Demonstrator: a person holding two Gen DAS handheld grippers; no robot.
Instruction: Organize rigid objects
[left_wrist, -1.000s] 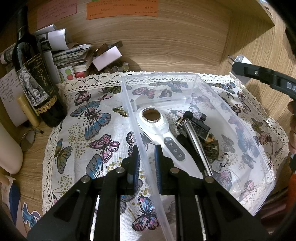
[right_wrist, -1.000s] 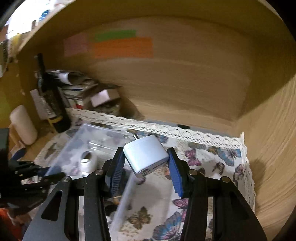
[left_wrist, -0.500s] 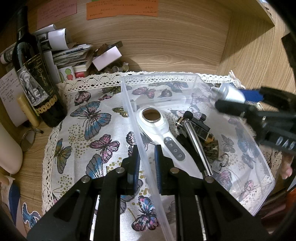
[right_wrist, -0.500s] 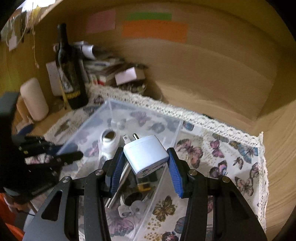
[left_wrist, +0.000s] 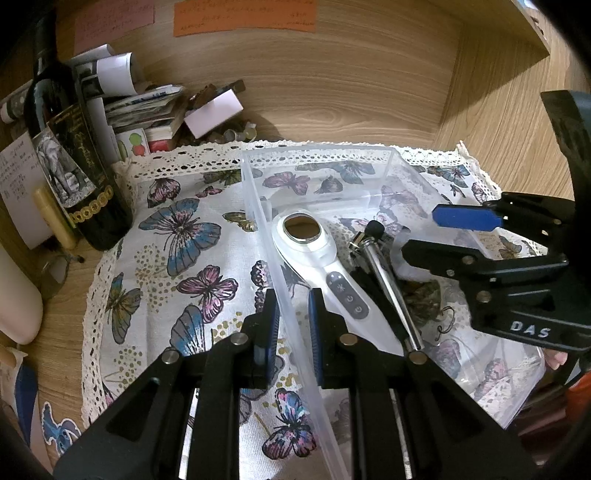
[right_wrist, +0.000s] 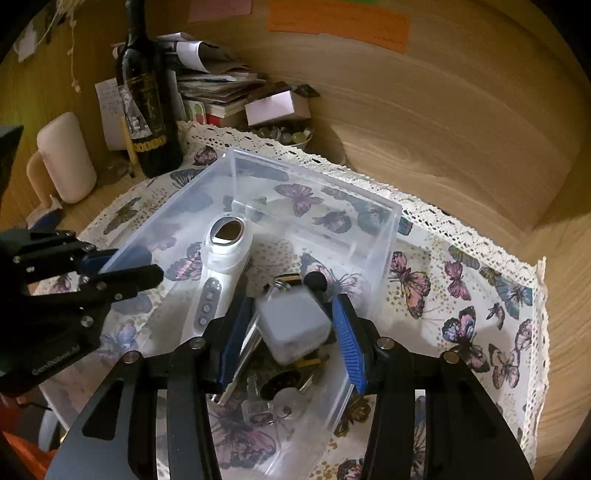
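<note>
Opening over the clear bin (right_wrist: 317, 206), the right tool (right_wrist: 295, 328) has the white charger (right_wrist: 293, 326) between its jaws, directly above the bin's clutter; left tool (left_wrist: 291, 325) stays clamped on the bin wall

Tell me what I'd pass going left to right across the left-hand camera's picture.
Dark wine bottle → butterfly-print cloth → clear plastic bin wall gripped by left gripper → white handheld device → silver metal rod → right gripper.
</note>
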